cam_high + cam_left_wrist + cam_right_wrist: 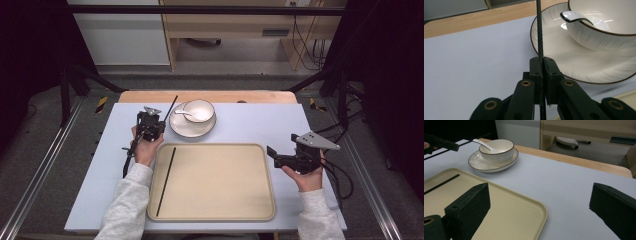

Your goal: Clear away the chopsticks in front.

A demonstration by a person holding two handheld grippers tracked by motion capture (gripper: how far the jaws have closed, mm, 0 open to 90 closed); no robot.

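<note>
**One chopstick held, one on tray**

The left gripper (pixel 150 125), left of the beige plastic tray (pixel 220 210), has its jaws pinching a thin black chopstick (pixel 539 30) beside the white ribbed saucer (pixel 182 127), probably to join its mate (pixel 166 181) on the tray. The right gripper (pixel 280 156) waits right of the tray, jaws spread.

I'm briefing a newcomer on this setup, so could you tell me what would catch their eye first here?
Probably the left gripper, left of the plate, clamped shut on a thin black chopstick. Its twin, a second chopstick, lies along the left side of the beige tray. Behind the tray, a white bowl holding a spoon sits on the plate, while the right gripper waits open at the tray's right edge.
</note>
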